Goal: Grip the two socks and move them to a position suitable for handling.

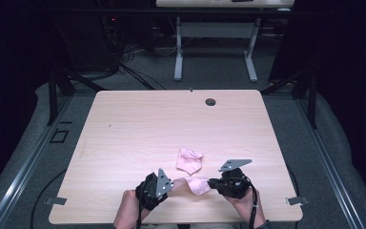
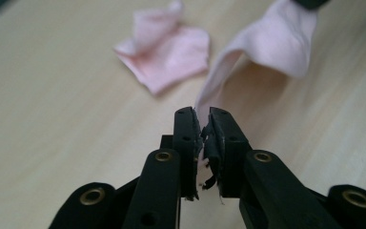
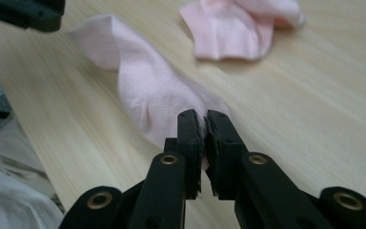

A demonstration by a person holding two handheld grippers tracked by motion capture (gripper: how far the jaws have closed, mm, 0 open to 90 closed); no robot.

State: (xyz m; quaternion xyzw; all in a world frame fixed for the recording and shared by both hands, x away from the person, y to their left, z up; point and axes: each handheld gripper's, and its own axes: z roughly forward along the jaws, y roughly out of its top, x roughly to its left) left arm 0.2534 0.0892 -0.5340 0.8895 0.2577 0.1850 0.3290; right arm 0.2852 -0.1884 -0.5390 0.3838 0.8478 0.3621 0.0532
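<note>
A pink sock (image 1: 197,185) is stretched between my two grippers just above the wooden table (image 1: 138,124), near its front edge. My left gripper (image 1: 174,183) is shut on one end of it; in the left gripper view the pink sock (image 2: 271,45) runs away from the closed left gripper (image 2: 204,117). My right gripper (image 1: 212,183) is shut on the other end; the pink sock (image 3: 143,86) leads off from the closed right gripper (image 3: 204,119). A second pink sock (image 1: 189,160) lies crumpled on the table just beyond, also seen as the second sock (image 2: 167,50) and the second sock (image 3: 238,26).
A round cable hole (image 1: 210,101) sits near the table's far edge. Another table's legs (image 1: 214,52) stand on the floor beyond. The person's hands come in at the front edge.
</note>
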